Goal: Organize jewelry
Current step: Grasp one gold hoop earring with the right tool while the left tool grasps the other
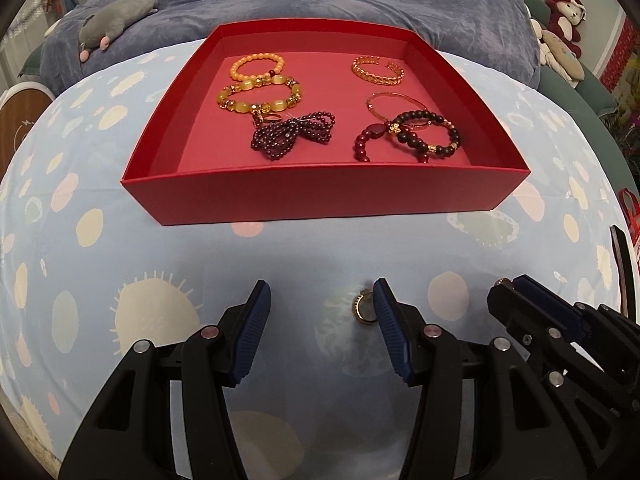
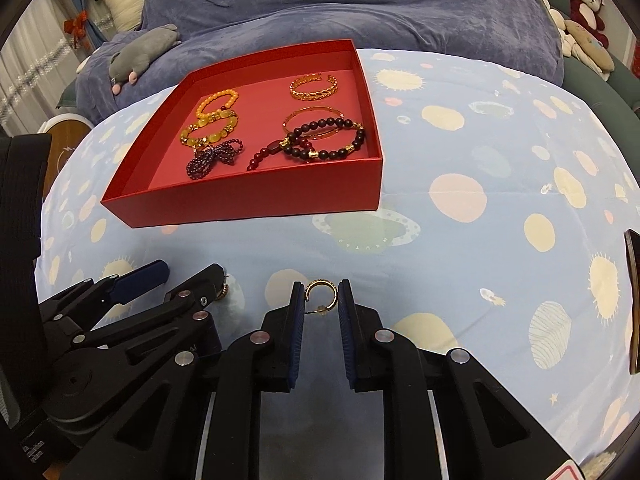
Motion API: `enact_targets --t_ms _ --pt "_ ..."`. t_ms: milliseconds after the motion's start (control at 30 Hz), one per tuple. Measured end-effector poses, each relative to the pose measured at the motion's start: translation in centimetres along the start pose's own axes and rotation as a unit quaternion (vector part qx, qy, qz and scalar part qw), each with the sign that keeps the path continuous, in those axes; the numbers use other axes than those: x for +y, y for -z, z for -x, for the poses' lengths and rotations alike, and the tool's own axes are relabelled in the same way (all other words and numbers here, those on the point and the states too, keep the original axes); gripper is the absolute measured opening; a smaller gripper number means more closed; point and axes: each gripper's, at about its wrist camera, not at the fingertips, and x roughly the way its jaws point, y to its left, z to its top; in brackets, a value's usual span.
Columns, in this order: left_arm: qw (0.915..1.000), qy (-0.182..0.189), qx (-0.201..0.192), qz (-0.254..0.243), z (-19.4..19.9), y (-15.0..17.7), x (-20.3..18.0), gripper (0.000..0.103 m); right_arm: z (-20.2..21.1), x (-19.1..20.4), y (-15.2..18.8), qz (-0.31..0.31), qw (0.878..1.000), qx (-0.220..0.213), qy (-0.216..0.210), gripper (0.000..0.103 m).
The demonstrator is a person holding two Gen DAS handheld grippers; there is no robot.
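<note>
A red tray on the spotted blue cloth holds several bracelets: yellow bead ones on the left, a gold cuff at the back right, dark bead ones at the front right. My left gripper is open just above the cloth. A small gold earring lies between its fingers, close to the right pad. In the right wrist view my right gripper is shut on a gold hoop earring. The left gripper hangs beside it, with the other earring at its tip. The tray stands beyond both.
A rumpled blue blanket with a grey plush toy lies behind the tray. More plush toys sit at the back right. A dark flat object lies at the right edge of the cloth.
</note>
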Motion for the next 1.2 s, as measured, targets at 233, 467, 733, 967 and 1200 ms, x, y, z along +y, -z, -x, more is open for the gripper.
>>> enact_targets --t_ms 233,467,733,967,1200 --pt "0.9999 -0.003 -0.007 -0.01 -0.1 -0.2 -0.5 0.043 -0.1 -0.3 -0.1 -0.006 1.0 -0.001 -0.003 0.017" --pt "0.9996 0.019 -0.011 0.02 0.9 0.2 1.1 0.045 0.2 -0.6 -0.2 -0.011 1.0 -0.005 -0.004 0.017" --pt "0.9995 0.028 -0.013 0.012 1.0 0.2 0.3 0.047 0.5 -0.8 -0.4 -0.018 1.0 -0.009 -0.008 0.017" --pt "0.9996 0.026 -0.004 -0.008 0.2 0.3 -1.2 0.048 0.5 -1.4 -0.6 -0.024 1.0 -0.009 -0.006 0.017" --pt "0.9994 0.014 -0.016 -0.026 0.3 0.5 -1.4 0.023 0.2 -1.1 -0.4 -0.021 1.0 -0.005 -0.007 0.017"
